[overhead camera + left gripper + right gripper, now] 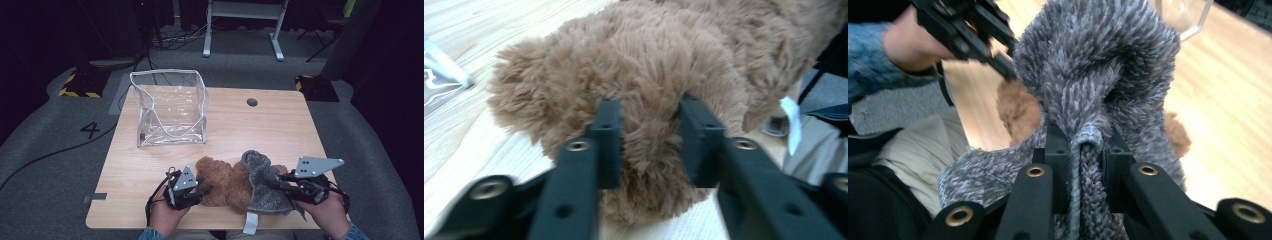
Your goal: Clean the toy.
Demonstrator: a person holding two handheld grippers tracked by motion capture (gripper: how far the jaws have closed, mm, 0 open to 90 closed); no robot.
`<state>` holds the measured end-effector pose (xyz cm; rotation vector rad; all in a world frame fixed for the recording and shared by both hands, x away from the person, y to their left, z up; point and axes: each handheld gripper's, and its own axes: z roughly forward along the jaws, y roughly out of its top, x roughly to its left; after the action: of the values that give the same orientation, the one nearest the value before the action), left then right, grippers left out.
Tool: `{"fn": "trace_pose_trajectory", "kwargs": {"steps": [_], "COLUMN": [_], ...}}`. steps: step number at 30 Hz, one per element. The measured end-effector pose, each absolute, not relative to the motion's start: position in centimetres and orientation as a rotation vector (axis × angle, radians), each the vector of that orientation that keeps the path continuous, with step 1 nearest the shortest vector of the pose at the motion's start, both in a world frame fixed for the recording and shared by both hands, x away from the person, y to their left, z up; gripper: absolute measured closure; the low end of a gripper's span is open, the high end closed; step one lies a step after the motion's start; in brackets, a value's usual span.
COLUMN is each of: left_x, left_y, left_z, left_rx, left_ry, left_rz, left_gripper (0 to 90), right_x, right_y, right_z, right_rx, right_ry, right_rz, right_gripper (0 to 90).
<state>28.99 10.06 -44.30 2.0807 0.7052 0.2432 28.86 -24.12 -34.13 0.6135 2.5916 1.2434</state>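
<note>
**A:** What is on the table right now?

**B:** A person sits at a wooden table (pixel 280 125) with a claw in each hand. Between the two claws lies a brown plush toy (pixel 220 182), near the table's front edge. A grey knitted hat (pixel 262 182) covers the toy's end on the right claw's side.

**A:** What is the left claw doing?

**B:** The left claw (pixel 202 190) reaches in from the toy's free end. Its two black jaws sit on either side of a lump of brown fur and press into it, so it is gripping the toy. That looks like an anchor, keeping the toy from sliding while the hat is worked.

**A:** And the right claw?

**B:** The right claw (pixel 275 181) is clamped on the hat's thick ribbed edge. The knit rises just ahead of its jaws in a tall fold, with brown fur peeking out on both sides beyond it. I judge it is drawing the hat along the toy, though I cannot tell whether on or off.

**A:** Anything else nearby?

**B:** A clear plastic bag (pixel 170 107) stands open, well beyond both claws toward the far left of the table. It holds nothing I can see, perhaps waiting for the toy.
</note>
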Motion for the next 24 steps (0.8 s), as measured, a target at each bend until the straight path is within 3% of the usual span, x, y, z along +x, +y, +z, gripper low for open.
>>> {"fn": "trace_pose_trajectory", "kwargs": {"steps": [5,17,24], "left_x": [29.1,29.2,30.0], "left_y": [9.8,9.7,8.9], "left_z": [-44.2,-44.3,-44.5], "left_rx": [2.103,2.106,2.106], "left_ry": [0.699,0.719,0.797], "left_rz": [0.258,0.269,0.31], "left_gripper": [82.9,83.6,85.4], "right_x": [30.2,31.6,30.1], "right_y": [-25.5,-31.1,-33.9], "right_z": [-36.5,-41.1,-39.3], "right_rx": [0.707,0.946,0.987], "right_ry": [2.589,2.562,2.467], "right_rz": [1.219,1.07,1.129], "right_gripper": [80.1,80.1,80.0]}}
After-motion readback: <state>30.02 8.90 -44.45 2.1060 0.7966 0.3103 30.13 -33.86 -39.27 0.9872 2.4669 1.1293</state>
